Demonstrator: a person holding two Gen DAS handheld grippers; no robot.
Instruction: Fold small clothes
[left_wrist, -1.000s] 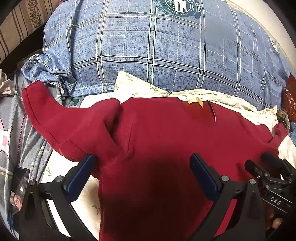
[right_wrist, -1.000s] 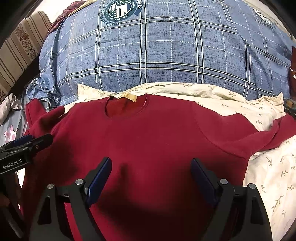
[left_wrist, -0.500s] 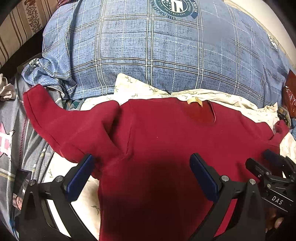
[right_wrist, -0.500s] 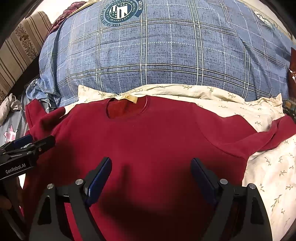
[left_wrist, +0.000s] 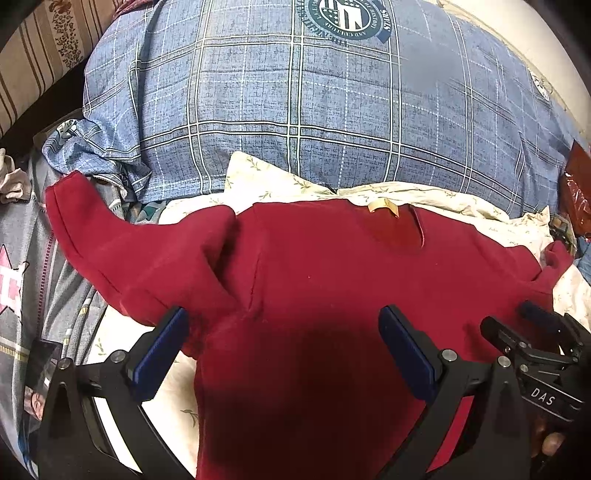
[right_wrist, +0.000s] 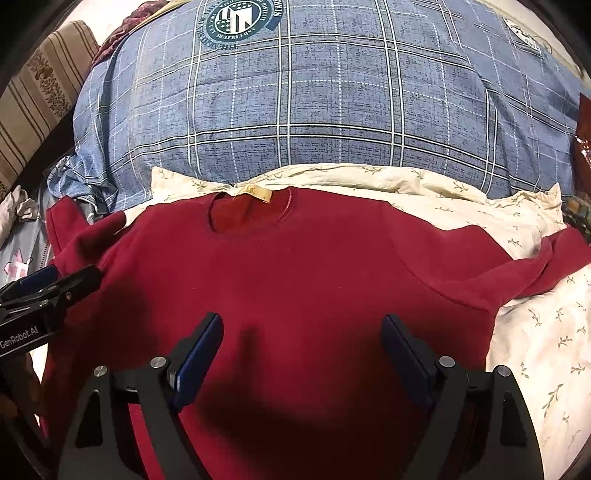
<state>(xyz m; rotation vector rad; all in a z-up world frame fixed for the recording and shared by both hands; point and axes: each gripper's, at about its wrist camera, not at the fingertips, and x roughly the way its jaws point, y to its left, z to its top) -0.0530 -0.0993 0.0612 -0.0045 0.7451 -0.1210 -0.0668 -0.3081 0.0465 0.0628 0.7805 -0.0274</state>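
While both grippers hang above it, the red sweatshirt (right_wrist: 295, 280) lies spread flat, neck toward the top of the frame, on a cream leaf-print sheet (right_wrist: 535, 332). At left in the right wrist view, the left gripper (left_wrist: 282, 347) shows its fingers wide, nothing between them. At lower centre, the right gripper (right_wrist: 301, 350) likewise stands wide and empty. A blue plaid duvet (right_wrist: 314, 103) fills the upper frame.

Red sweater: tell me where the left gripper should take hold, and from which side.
Probably the left sleeve, at its cuff, approached from the outer left. It lies spread away from the red sweater body, its free edge exposed to the open left gripper.
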